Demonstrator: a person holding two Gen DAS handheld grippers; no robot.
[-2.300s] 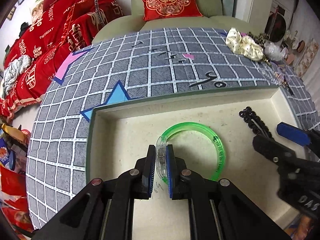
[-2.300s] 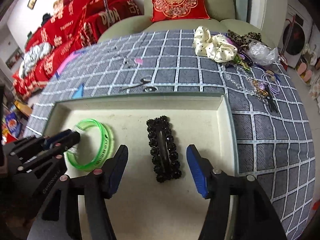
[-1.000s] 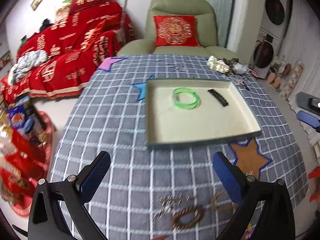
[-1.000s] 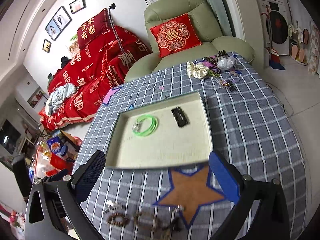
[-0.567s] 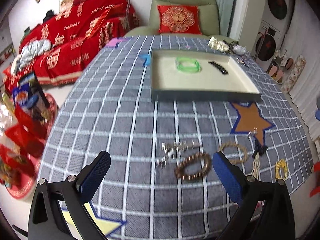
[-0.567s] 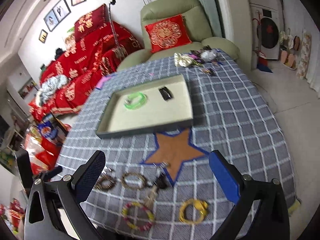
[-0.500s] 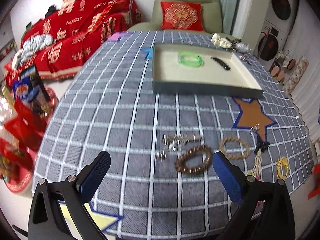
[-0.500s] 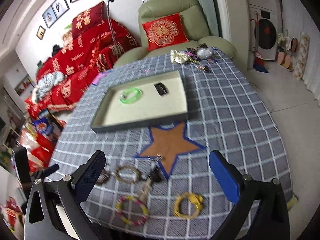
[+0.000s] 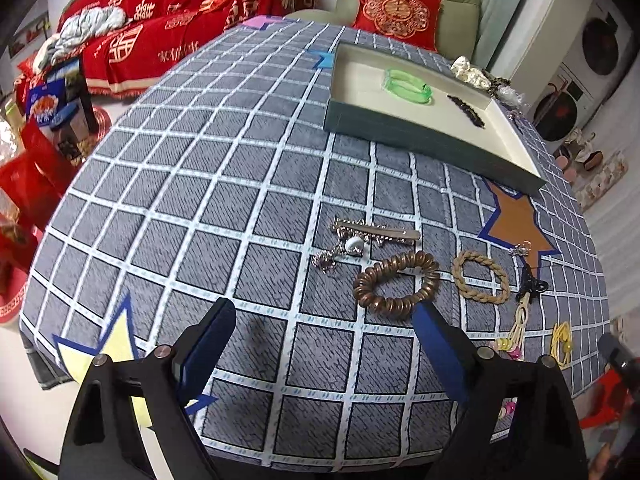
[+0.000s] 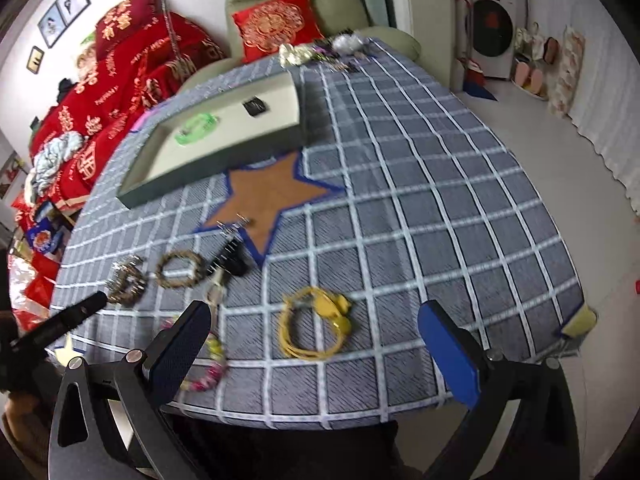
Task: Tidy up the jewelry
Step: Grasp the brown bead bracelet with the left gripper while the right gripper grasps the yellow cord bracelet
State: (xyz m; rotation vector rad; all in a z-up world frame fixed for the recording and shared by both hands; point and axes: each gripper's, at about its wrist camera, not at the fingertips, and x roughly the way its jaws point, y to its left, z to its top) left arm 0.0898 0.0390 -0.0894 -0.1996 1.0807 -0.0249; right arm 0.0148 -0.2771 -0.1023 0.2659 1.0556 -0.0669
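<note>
The tray [image 9: 420, 136] [image 10: 224, 168] holds a green bangle [image 9: 408, 85] [image 10: 197, 128] and a black hair clip [image 9: 466, 109] [image 10: 255, 105]. Near the table's front edge lie a brown coil bracelet [image 9: 396, 283] [image 10: 126, 282], a braided tan ring [image 9: 480, 276] [image 10: 180, 268], a silver hair clip [image 9: 374, 232], a black clip [image 10: 230, 262], a pink and yellow bead bracelet [image 10: 210, 364] and a yellow cord [image 9: 562, 344] [image 10: 314, 322]. My left gripper [image 9: 324, 344] is open just before the brown bracelet. My right gripper [image 10: 316, 356] is open above the yellow cord.
A checked grey cloth with star patches covers the round table [image 9: 200, 168]. A cream scrunchie [image 10: 296, 54] and more jewelry lie at the table's far edge. A green armchair with a red cushion [image 10: 276, 24] stands behind. Red bags sit on the floor [image 9: 24, 168] at left.
The left gripper let go of the green bangle in the tray. Both grippers opened wide, drew back from the tray and came down toward the jewelry at the table's front edge.
</note>
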